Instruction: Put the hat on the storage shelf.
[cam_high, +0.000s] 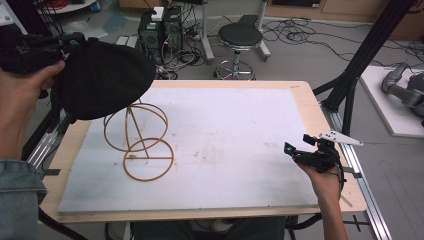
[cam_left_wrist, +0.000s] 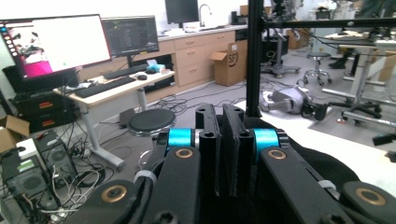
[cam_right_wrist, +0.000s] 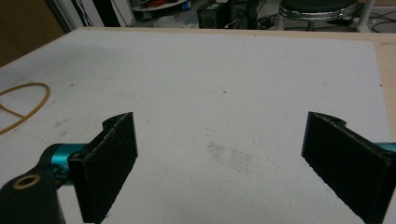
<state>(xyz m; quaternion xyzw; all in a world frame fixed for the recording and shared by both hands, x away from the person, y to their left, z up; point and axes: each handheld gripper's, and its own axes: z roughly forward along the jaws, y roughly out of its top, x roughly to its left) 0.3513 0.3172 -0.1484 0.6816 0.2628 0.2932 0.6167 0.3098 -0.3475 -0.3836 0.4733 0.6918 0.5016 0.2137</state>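
A black hat hangs in the air over the table's far left corner, with my left gripper shut on its edge. In the left gripper view the jaws stand pressed together, and the hat's black fabric bulges below them at the right. Just under the hat, an orange wire hat stand sits on the white board. The hat's lower rim overlaps the stand's top. My right gripper rests low at the board's right edge, open and holding nothing. Its view catches the stand's base ring far left.
A black stool and computer towers with cables stand on the floor beyond the table. A black frame post slants up at the right. A grey robot arm lies on a white mat far right.
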